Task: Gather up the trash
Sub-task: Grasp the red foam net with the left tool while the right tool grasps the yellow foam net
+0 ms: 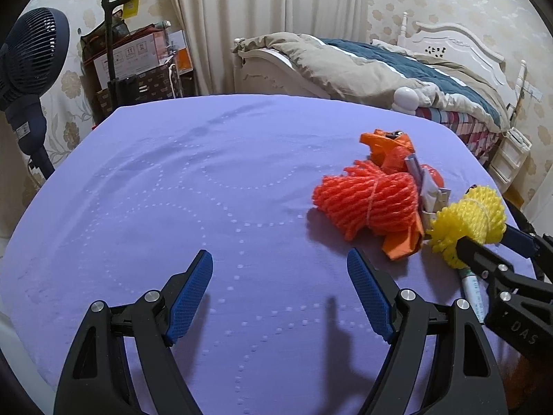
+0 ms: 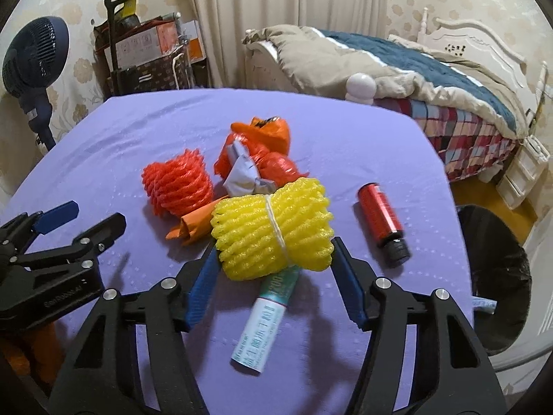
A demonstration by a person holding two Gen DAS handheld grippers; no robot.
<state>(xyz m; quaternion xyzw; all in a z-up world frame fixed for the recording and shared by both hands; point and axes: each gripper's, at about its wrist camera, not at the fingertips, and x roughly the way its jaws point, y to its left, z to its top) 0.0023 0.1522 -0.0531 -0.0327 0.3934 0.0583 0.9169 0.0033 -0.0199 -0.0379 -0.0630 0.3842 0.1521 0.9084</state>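
Note:
A pile of trash lies on the purple table [image 2: 103, 138]: a yellow foam net [image 2: 273, 228], a red foam net [image 2: 178, 183], an orange plastic bag [image 2: 266, 138], a crumpled grey wrapper [image 2: 242, 173], a white-green tube [image 2: 266, 321] and a red bottle [image 2: 380, 218]. My right gripper [image 2: 276, 276] is open, its fingers on either side of the yellow net's near end, above the tube. My left gripper [image 1: 280, 294] is open and empty over bare cloth, left of the pile. In the left wrist view the red net [image 1: 366, 204] and yellow net [image 1: 470, 218] lie to the right.
A black bin [image 2: 494, 276] stands by the table's right edge. A bed [image 2: 414, 79] is behind on the right. A fan [image 2: 31, 65] and a cart of boxes [image 2: 145, 55] stand behind on the left.

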